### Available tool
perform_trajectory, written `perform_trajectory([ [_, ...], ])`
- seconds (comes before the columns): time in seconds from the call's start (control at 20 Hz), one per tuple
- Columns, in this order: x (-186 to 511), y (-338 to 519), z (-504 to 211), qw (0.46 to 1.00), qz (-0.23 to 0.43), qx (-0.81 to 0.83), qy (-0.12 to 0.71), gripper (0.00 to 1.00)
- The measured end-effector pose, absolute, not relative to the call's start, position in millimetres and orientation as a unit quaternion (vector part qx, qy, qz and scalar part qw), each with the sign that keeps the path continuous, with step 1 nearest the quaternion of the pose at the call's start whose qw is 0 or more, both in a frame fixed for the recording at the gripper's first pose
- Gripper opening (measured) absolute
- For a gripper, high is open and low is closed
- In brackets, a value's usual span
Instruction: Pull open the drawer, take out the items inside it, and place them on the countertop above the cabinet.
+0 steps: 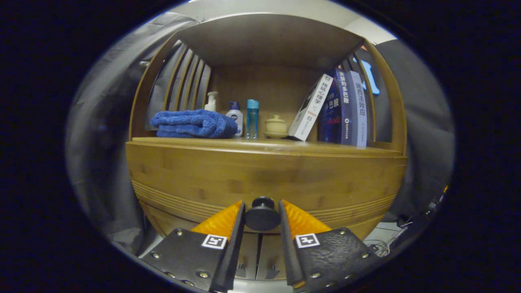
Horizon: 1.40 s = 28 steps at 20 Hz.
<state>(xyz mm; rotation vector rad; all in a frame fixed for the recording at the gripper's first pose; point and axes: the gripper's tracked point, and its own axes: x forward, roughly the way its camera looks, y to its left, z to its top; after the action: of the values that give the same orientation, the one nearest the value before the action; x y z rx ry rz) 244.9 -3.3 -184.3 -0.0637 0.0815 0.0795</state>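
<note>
Knob between your fingers, drawer not yet pulled.

You are holding the gripper [262, 213] straight on to the drawer front [260, 179], and its round dark knob [261, 215] is sitting squarely between the two fingers, dead ahead at 12 o'clock; the fingers are flanking it closely on both sides, and I cannot tell whether they are pressing on it. The drawer front is a wide band of smooth bamboo, grooved along its lower edge, running from 9 to 3 o'clock. I judge the pull should come straight back along the fingers. The worktop [285, 147] above is carrying a folded blue towel [193, 124], bottles, a small lidded cup and leaning books.
</note>
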Motion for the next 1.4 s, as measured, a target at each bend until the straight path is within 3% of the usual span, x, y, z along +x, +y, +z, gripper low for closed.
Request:
perform_trajectory([
  [0.1,244,-5,-182,0.999,0.035,-0.025,0.027,0.41],
  [0.6,247,-5,-190,0.997,0.032,-0.028,0.06,0.43],
  [0.75,247,-7,-189,0.997,0.032,-0.012,0.071,0.33],
  [1.4,183,-15,-188,0.996,0.055,-0.027,0.071,0.33],
])
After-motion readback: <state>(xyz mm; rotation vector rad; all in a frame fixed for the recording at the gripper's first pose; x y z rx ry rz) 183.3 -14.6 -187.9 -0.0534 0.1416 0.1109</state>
